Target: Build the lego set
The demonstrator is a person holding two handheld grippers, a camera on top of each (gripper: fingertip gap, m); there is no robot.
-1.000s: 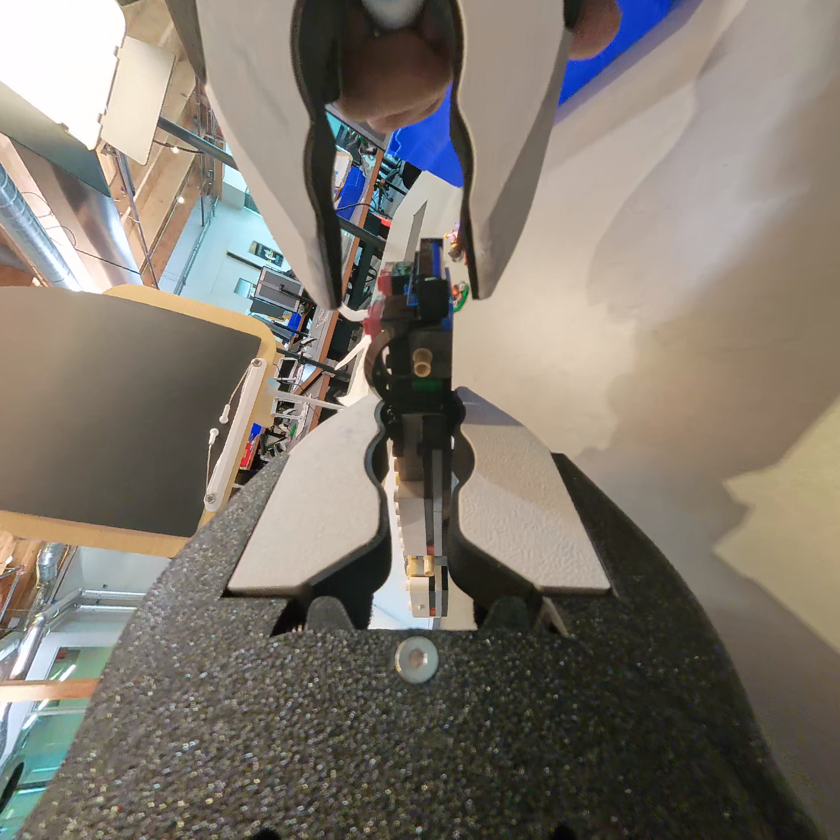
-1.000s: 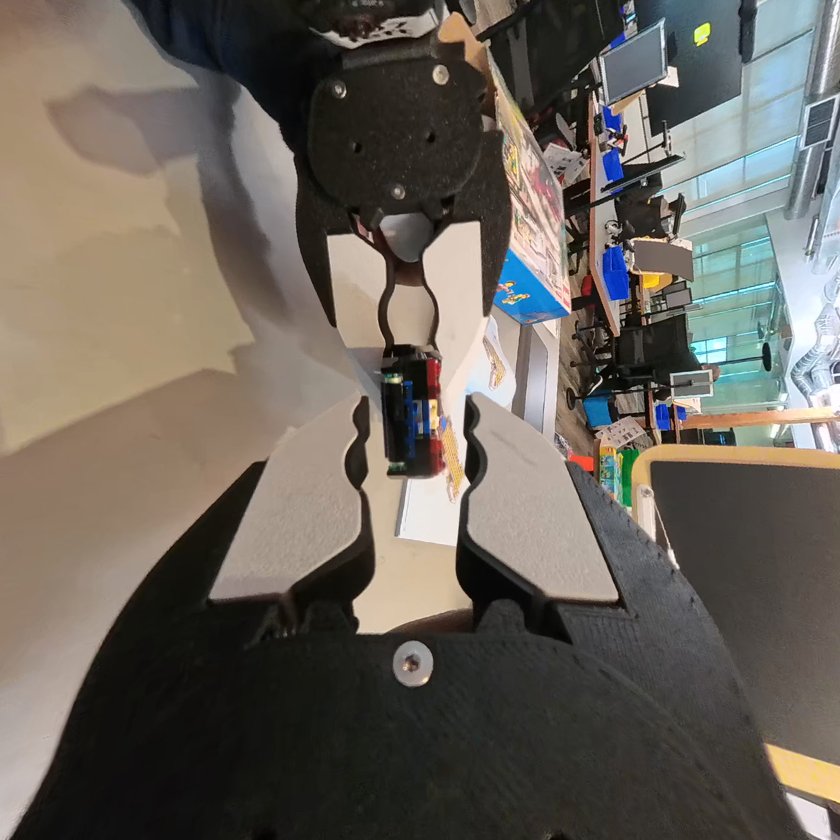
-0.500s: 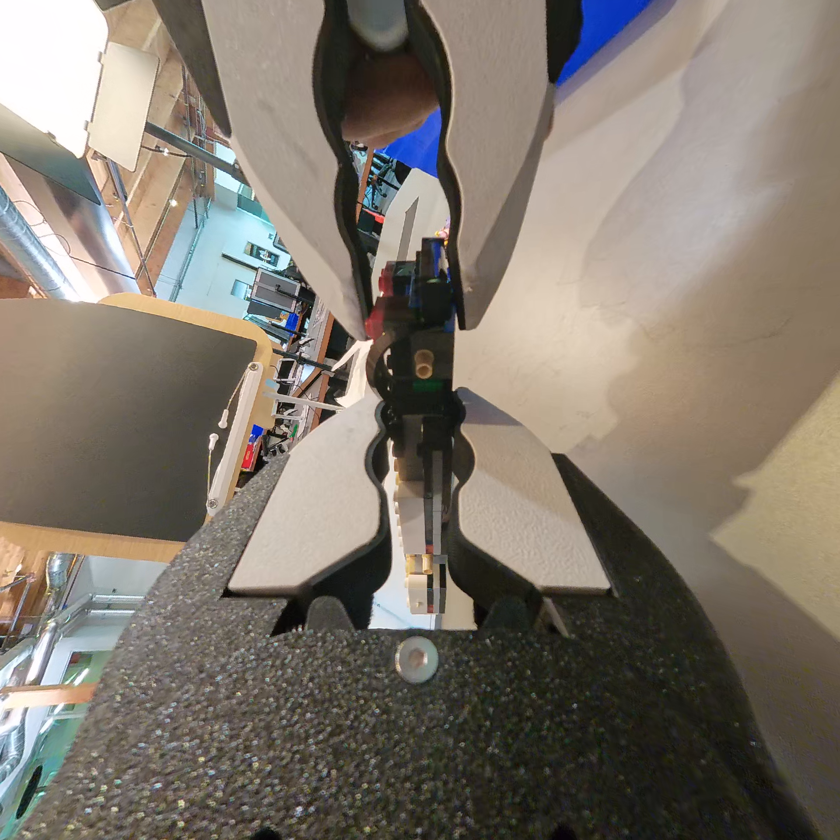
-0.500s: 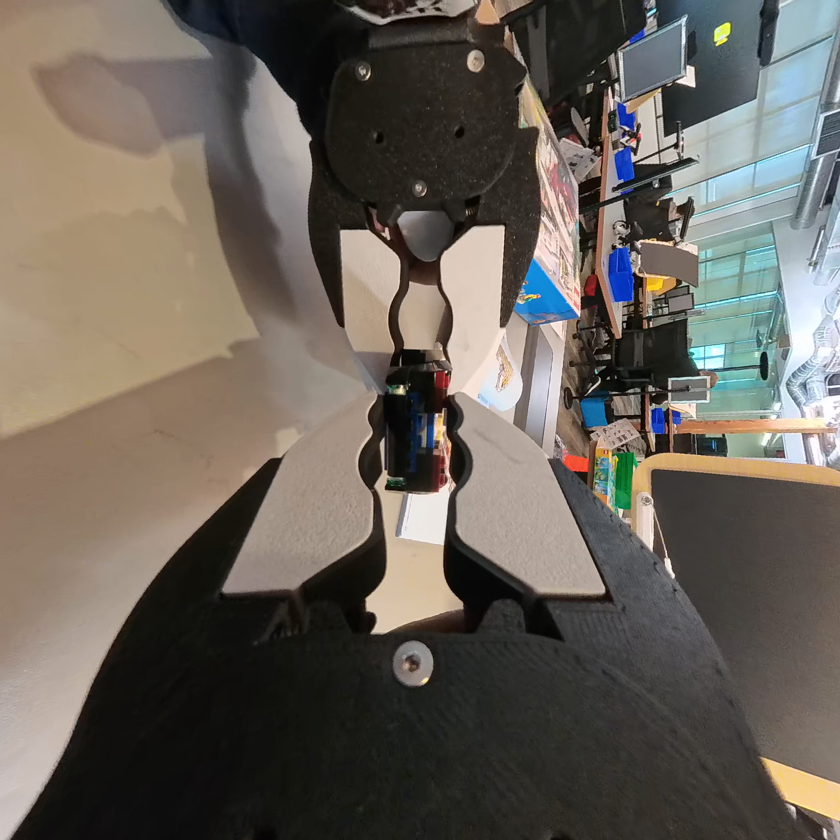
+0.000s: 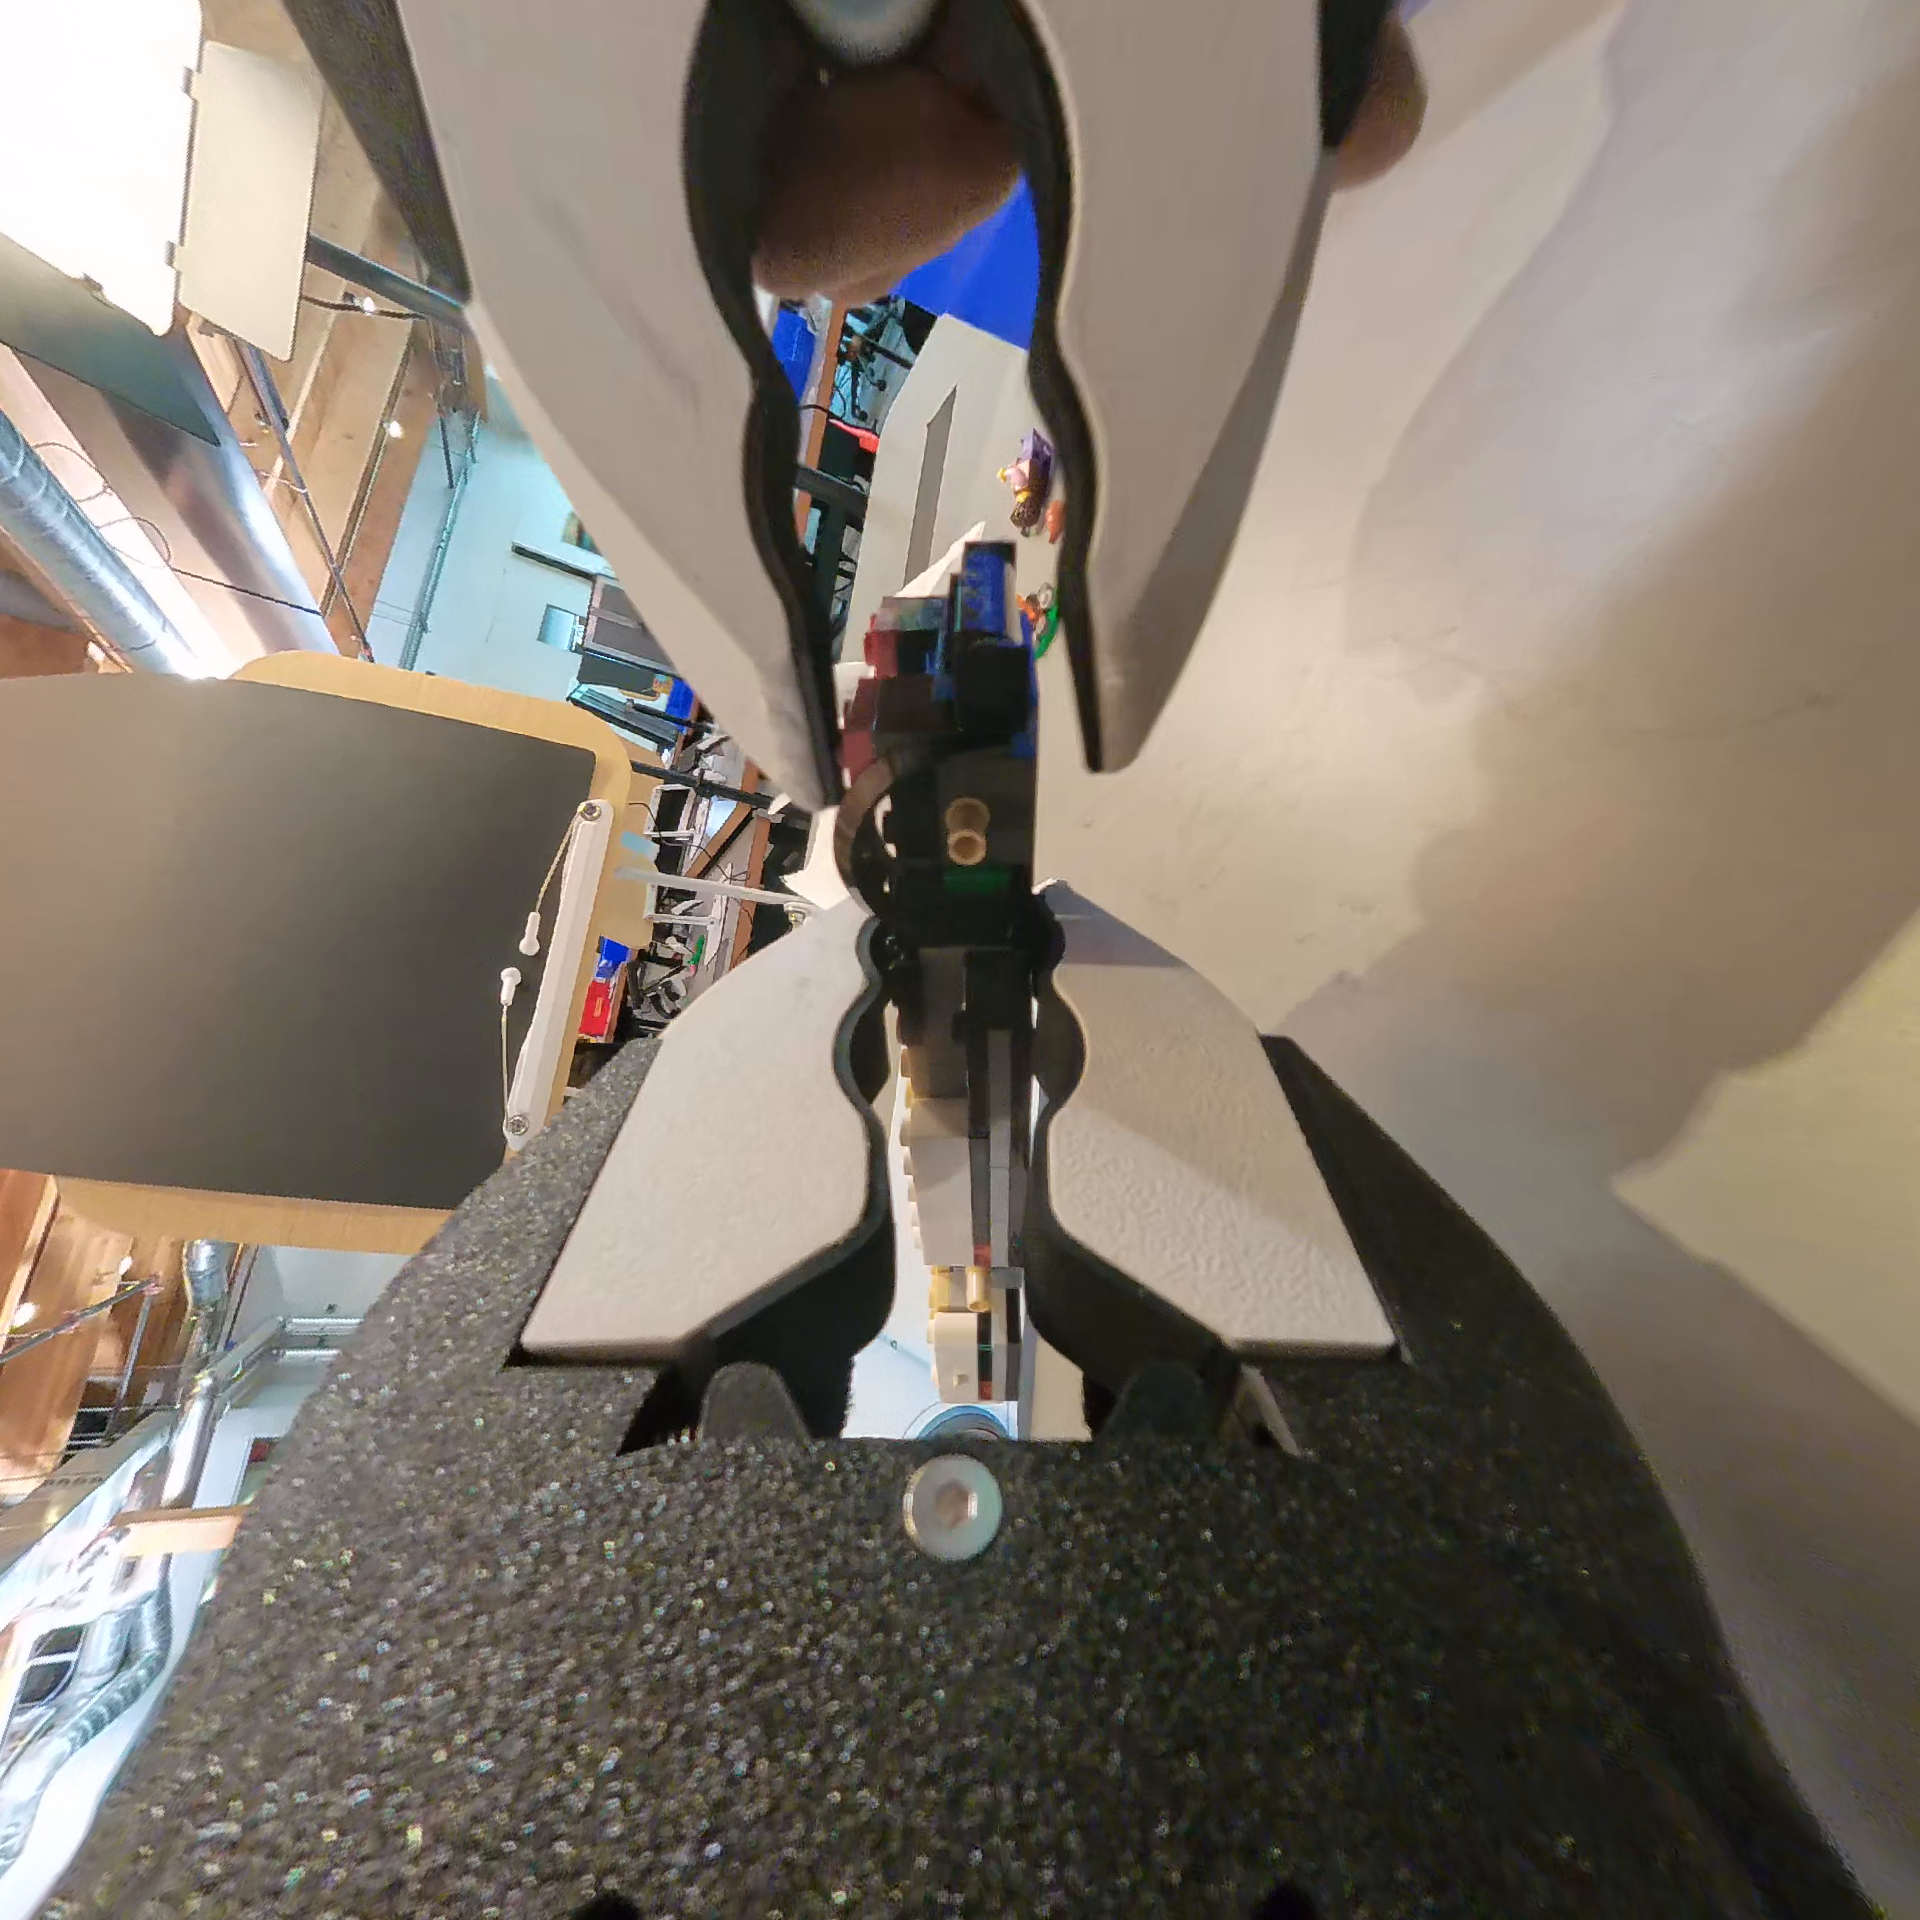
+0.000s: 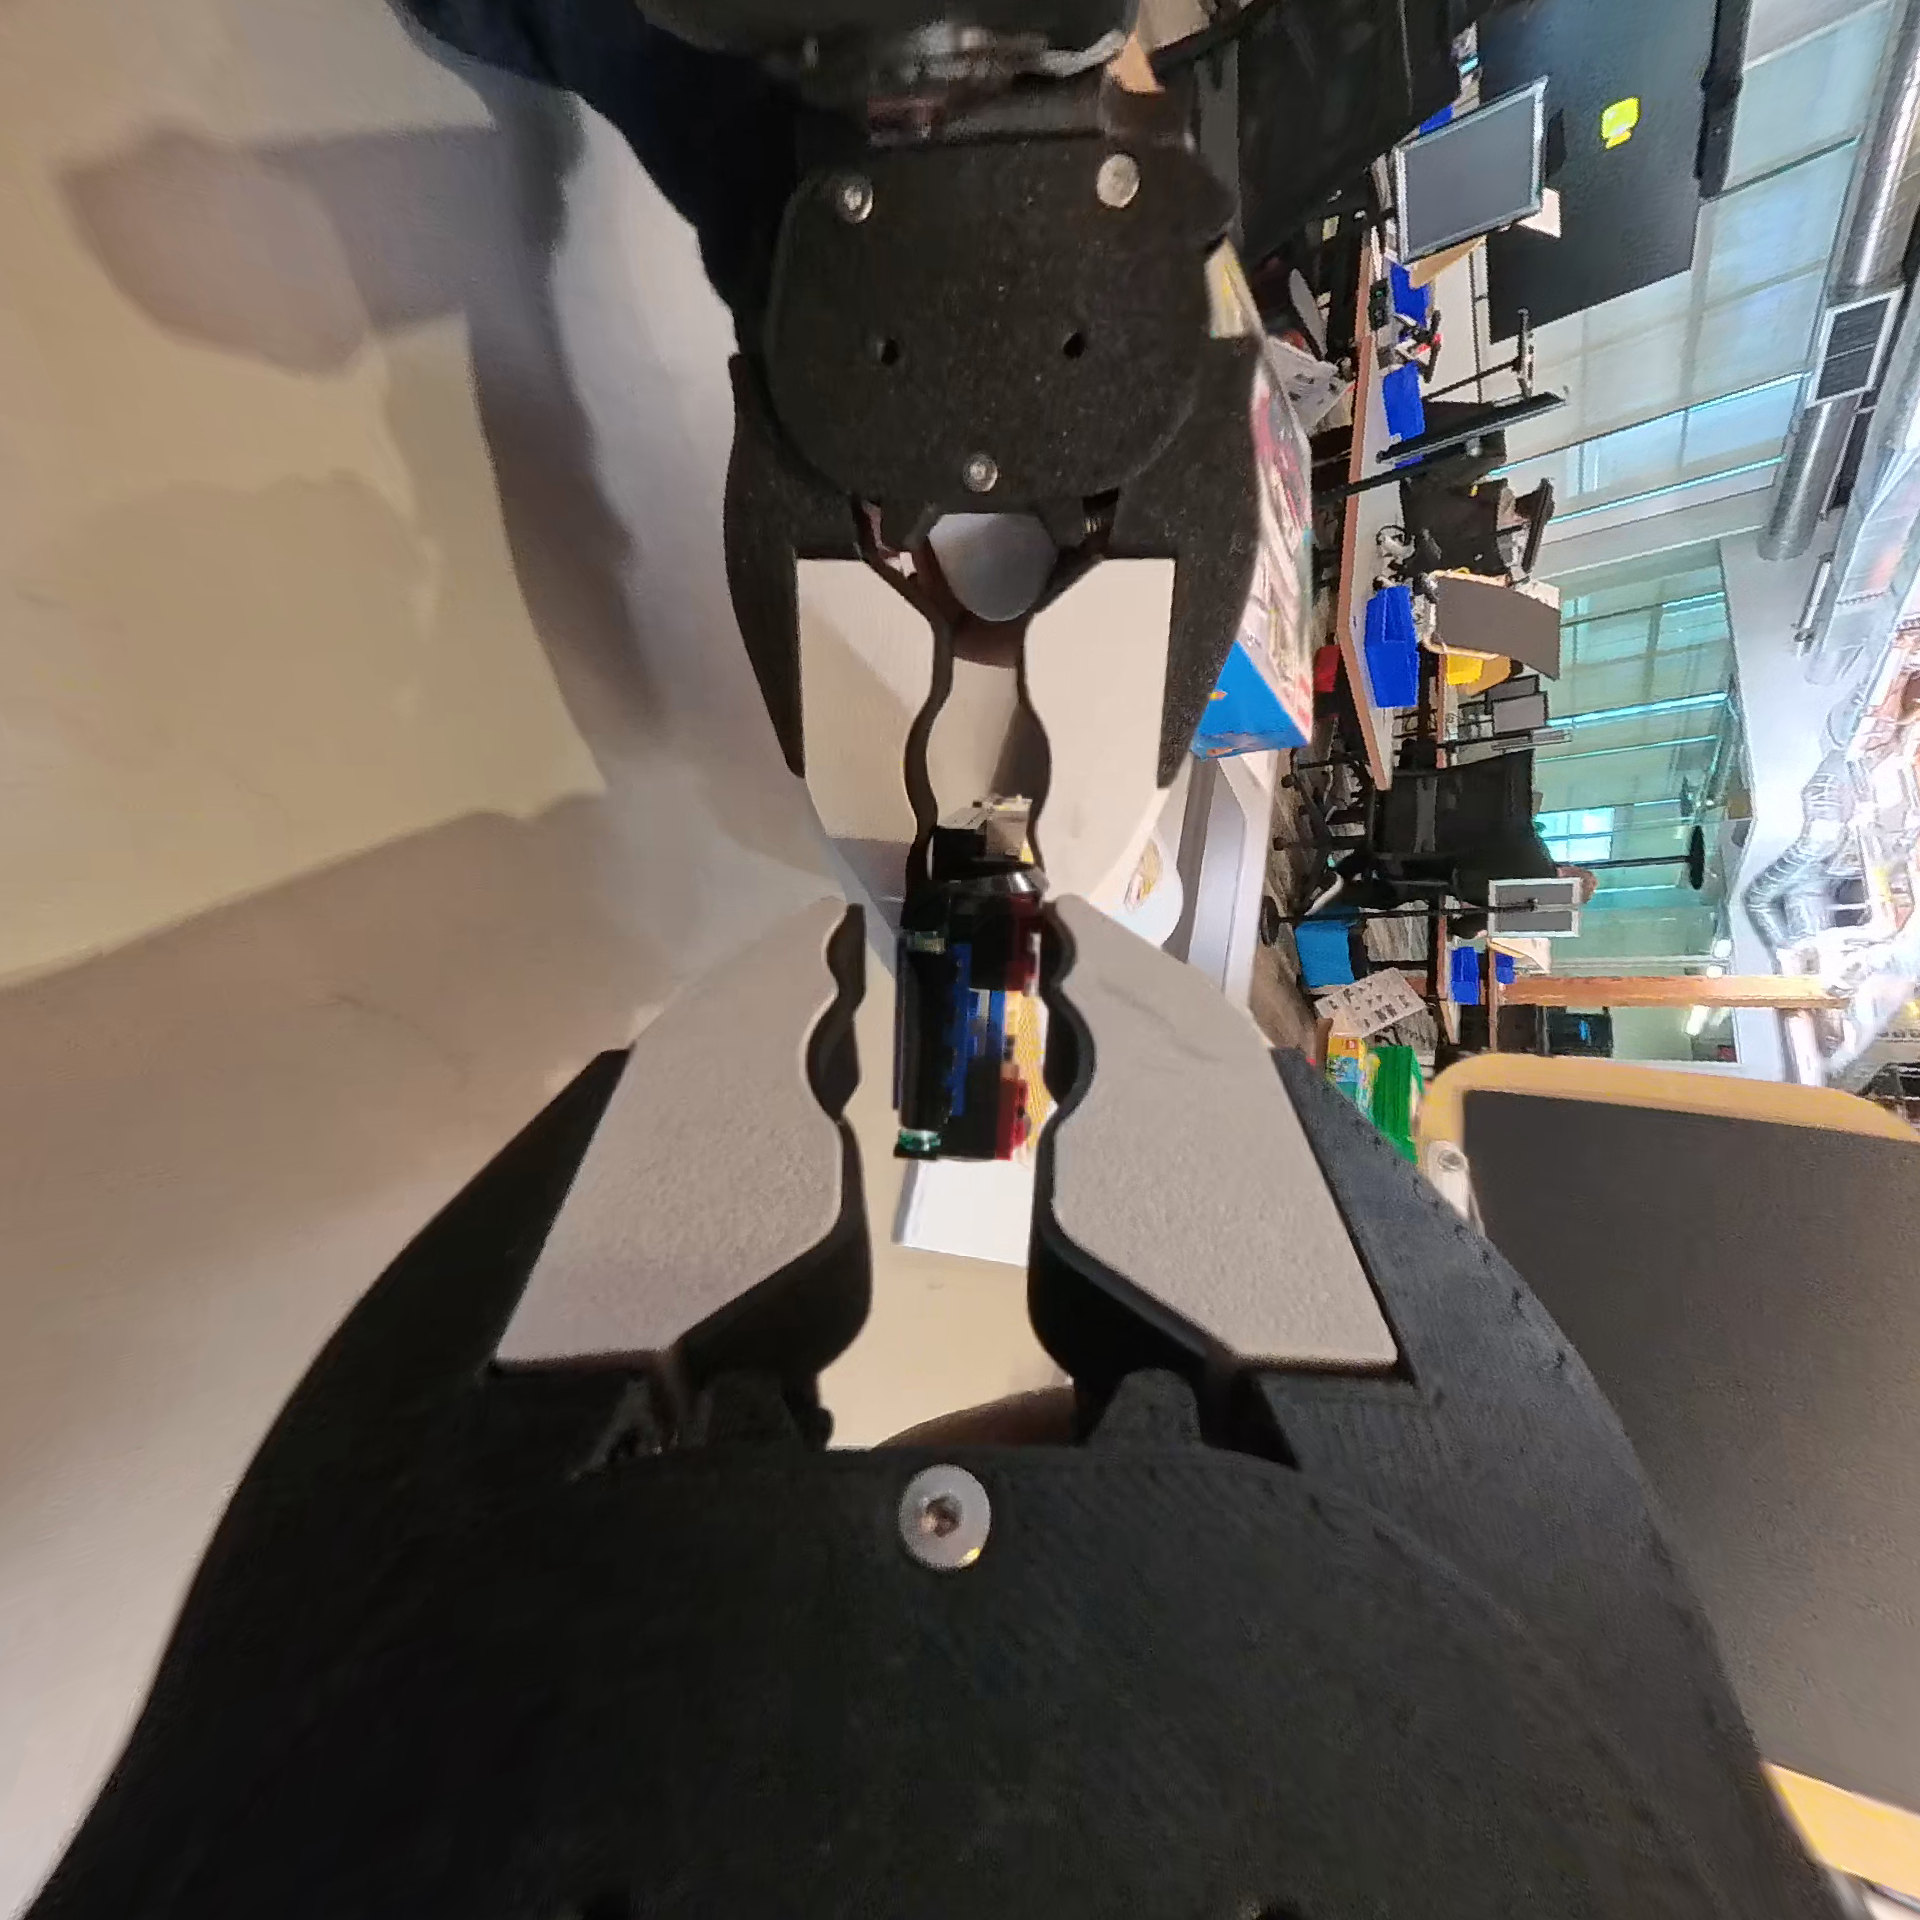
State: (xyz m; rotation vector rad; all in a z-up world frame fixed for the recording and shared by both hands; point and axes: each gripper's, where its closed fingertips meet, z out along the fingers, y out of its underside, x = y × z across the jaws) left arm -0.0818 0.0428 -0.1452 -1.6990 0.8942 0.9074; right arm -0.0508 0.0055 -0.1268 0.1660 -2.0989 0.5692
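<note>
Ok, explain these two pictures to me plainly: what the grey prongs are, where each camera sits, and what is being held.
There is no robot here: a person holds a hand-held grasping tool in each hand, each with two grey fingers and a camera looking along them. One picture is from the left tool, the other from the right tool; they face each other, so each also shows the other farther off. The left tool grips a toy brick model of black, grey, blue and red bricks. The right tool's fingers sit either side of its far end, a gap showing at one side. Beneath is a pale table; an office lies behind.
</note>
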